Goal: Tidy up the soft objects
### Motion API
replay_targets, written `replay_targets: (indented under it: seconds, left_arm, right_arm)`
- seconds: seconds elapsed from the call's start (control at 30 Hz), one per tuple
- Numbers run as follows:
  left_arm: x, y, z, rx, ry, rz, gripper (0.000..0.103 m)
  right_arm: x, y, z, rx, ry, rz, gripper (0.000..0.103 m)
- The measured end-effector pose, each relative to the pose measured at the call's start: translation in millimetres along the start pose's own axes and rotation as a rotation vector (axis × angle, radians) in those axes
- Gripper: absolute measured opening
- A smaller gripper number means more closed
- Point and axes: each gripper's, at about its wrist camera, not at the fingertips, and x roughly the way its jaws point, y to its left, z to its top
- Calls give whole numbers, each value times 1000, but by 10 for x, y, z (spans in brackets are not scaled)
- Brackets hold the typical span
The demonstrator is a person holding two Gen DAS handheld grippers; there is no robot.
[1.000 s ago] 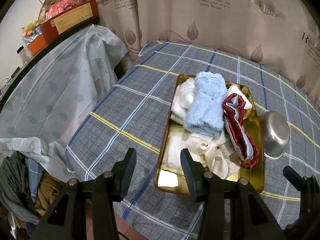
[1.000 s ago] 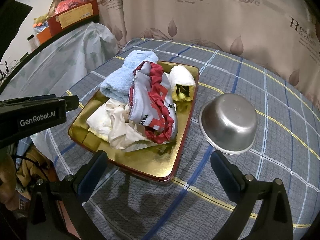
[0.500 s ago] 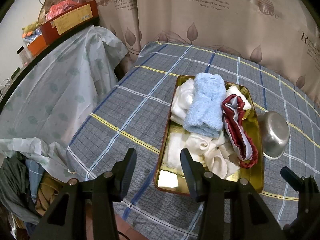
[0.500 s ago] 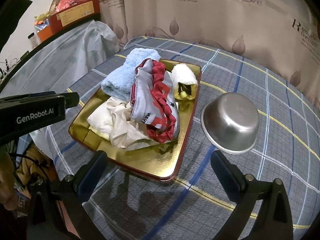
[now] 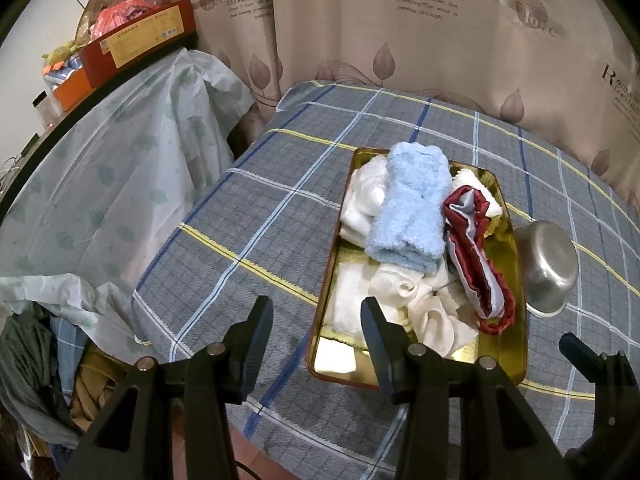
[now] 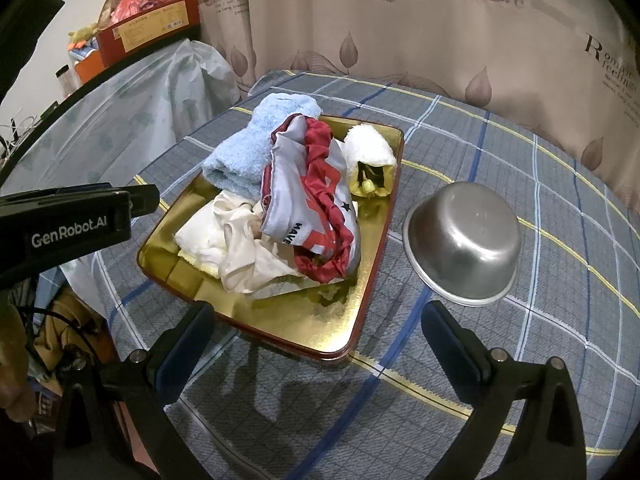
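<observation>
We see little change: the right gripper (image 6: 316, 328) now sits slightly farther back from the tray (image 6: 360, 312), and the bowl (image 6: 464, 240) appears a touch lower in its view.

A plaid-clothed table (image 5: 280, 216) is occupied by a gold tray (image 6: 320, 336) and, beside it, an upturned steel bowl (image 6: 464, 240).

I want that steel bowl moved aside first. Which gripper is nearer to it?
Right. The right gripper hovers just short of the steel bowl; the left gripper sits beyond the gold tray.
</observation>
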Motion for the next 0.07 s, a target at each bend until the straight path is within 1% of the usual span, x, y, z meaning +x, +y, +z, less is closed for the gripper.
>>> replay_targets:
  seconds: [0.07]
  left_arm:
    - [-1,-4,3,-2,-2,-2,47]
  right_arm:
    - [3,-1,4,1,0,0,102]
